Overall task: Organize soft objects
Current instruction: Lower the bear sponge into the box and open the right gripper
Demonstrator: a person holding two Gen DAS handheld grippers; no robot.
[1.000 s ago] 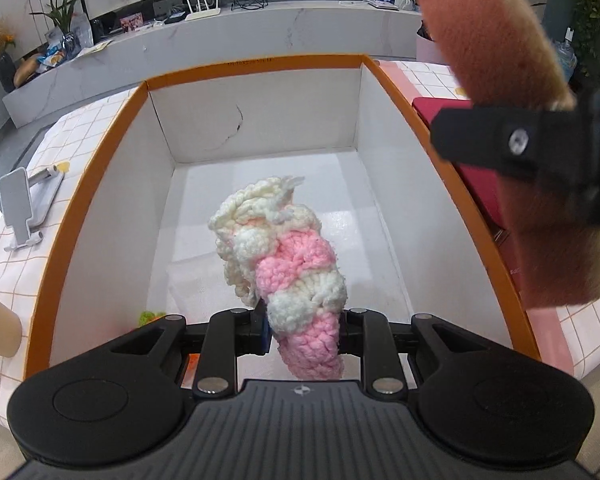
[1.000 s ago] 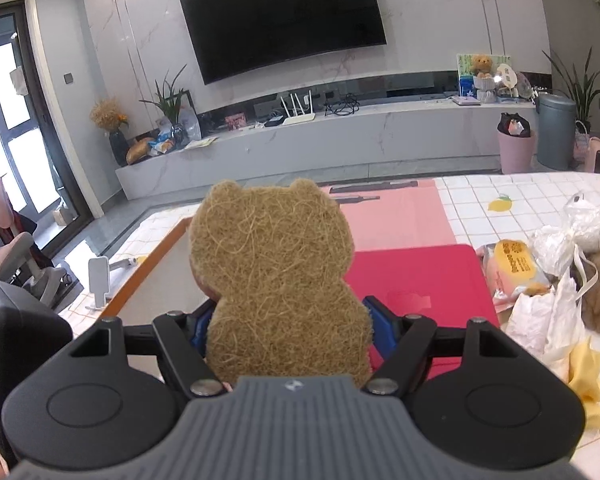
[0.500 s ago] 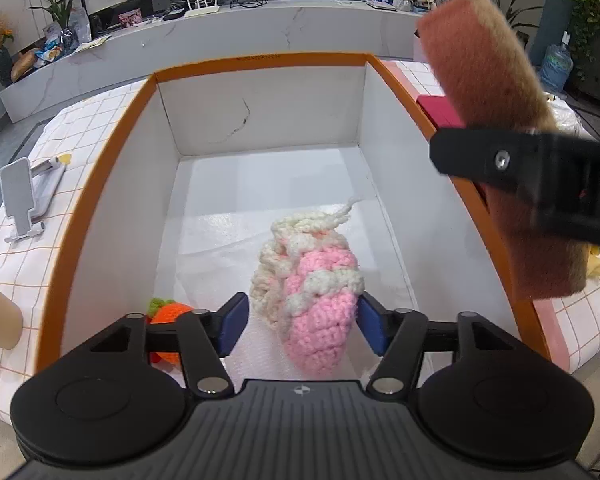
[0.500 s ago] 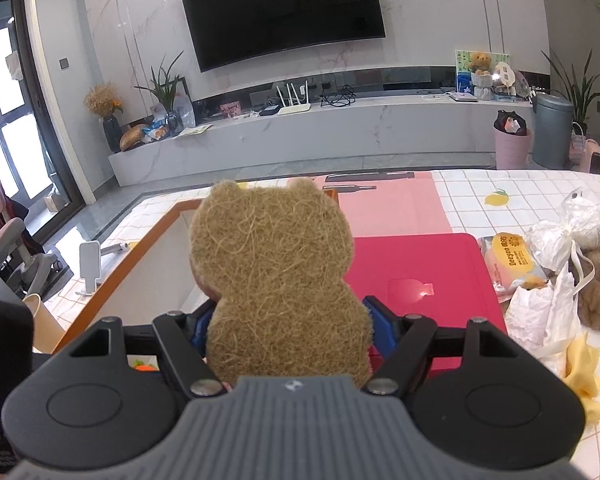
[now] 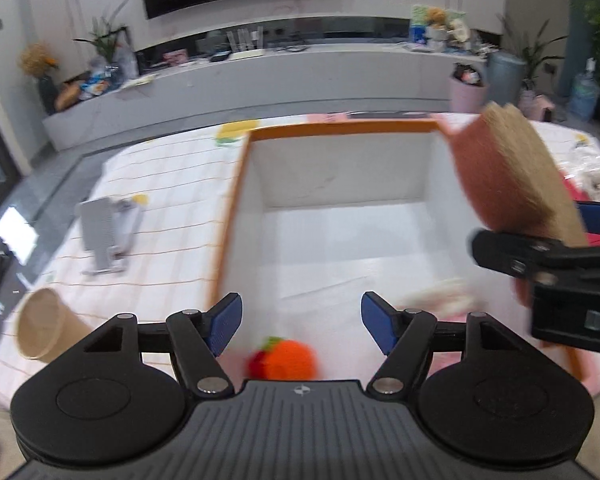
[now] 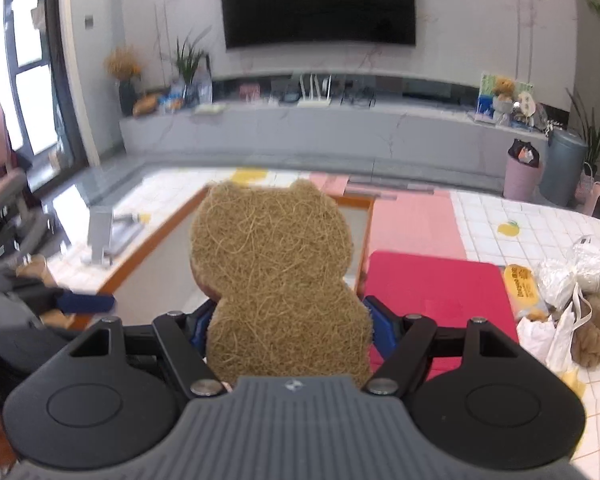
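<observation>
Left gripper (image 5: 301, 316) over the near end of the box (image 5: 236, 208), jaws just spread wide and released, nothing between the blue pads (image 5: 224, 322). Knitted pink and white toy (image 5: 440, 300) down on the white floor of the box, blurred, off to the right of the jaws and partly behind the right gripper; long axis and heading impossible to tell through the blur. Small orange knitted toy (image 5: 288, 362) also on the box floor, at the near wall, just below the gap between the pads.

Right gripper (image 6: 290, 326) clenched on the bear-shaped sponge (image 6: 276, 276), pads pressing the lower body from both sides. Sponge upright, long axis running from the jaws up and away, ears at the far top end, tan fibrous face toward the right wrist camera, pink backing toward the box. Held above the right rim of the box, not inside.

Box on the table (image 5: 160, 208), orange rim, white walls. Red mat (image 6: 436, 292) just right of the box.
</observation>
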